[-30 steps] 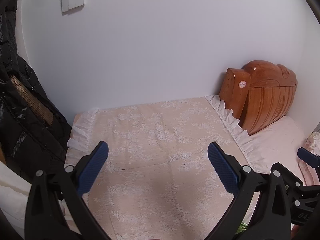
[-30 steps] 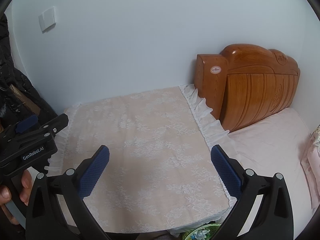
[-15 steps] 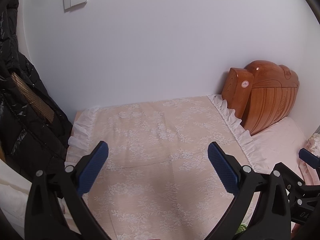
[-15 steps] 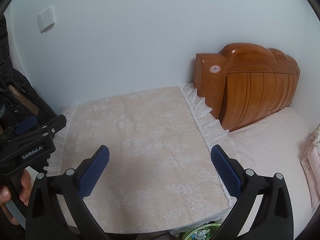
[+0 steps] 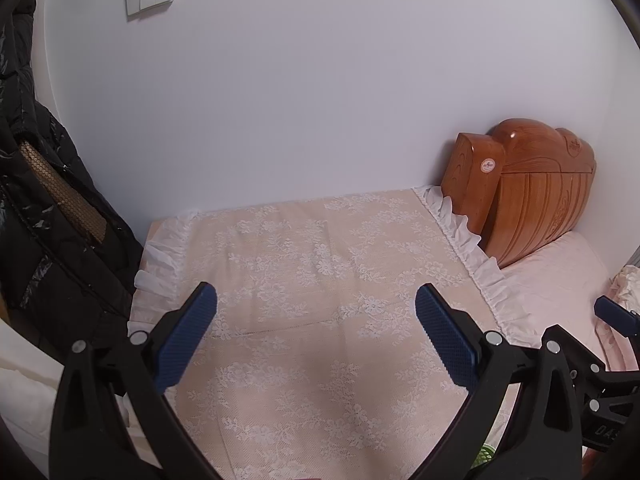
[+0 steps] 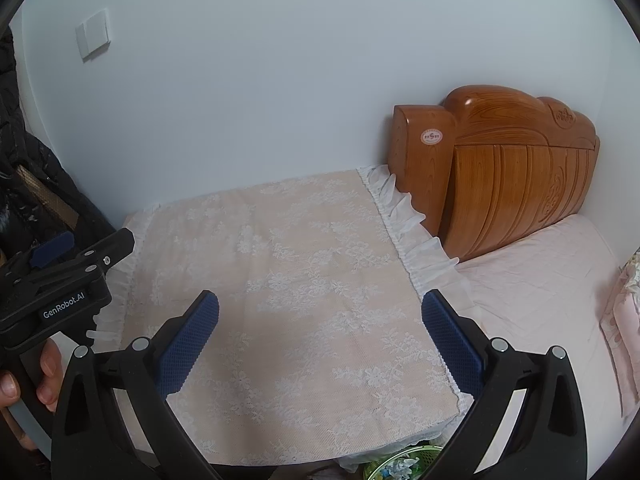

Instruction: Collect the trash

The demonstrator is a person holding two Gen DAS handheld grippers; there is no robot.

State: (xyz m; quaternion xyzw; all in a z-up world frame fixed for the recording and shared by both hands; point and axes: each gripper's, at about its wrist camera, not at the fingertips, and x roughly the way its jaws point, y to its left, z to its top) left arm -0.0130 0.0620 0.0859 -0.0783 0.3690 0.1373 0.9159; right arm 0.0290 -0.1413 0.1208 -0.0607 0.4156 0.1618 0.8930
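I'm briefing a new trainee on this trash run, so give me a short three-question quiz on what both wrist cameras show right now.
1. True or false: the left gripper is shut on a wrapper.
2. What lies right of the lace cloth: A a fridge, B a wooden headboard, C a sink?
3. Fill in: below the cloth's near edge, the right view shows part of a green ____.

Key: 1 false, both it and the right gripper are open and empty; 2 B; 3 basket.

Lace cloth (image 6: 288,280) on nightstand against wall, headboard (image 6: 508,176) right, jacket (image 5: 48,220) left, basket (image 6: 400,466) below front edge
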